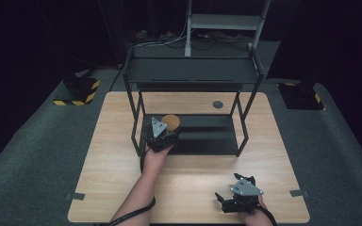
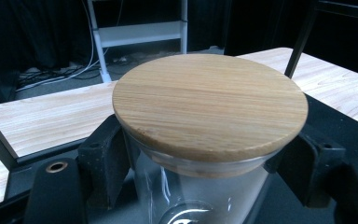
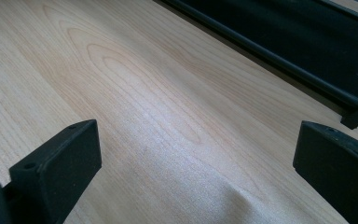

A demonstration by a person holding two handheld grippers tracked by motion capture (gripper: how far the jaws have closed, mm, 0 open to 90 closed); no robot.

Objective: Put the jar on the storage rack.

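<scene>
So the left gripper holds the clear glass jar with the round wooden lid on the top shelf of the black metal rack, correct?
Not the top shelf. In the high view the left gripper holds the jar with its wooden lid on the rack's bottom shelf.

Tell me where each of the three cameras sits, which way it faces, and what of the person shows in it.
High view: above the person's side, looking forward and down on the table and shelf rack; both forearms and grippers show.
Left gripper view: rides the left gripper, facing the jar and its wooden lid; its jaws show.
Right gripper view: rides the right gripper, facing the tabletop; its jaws show, apart.
Shared: the high and left gripper views both show the lid.
</scene>
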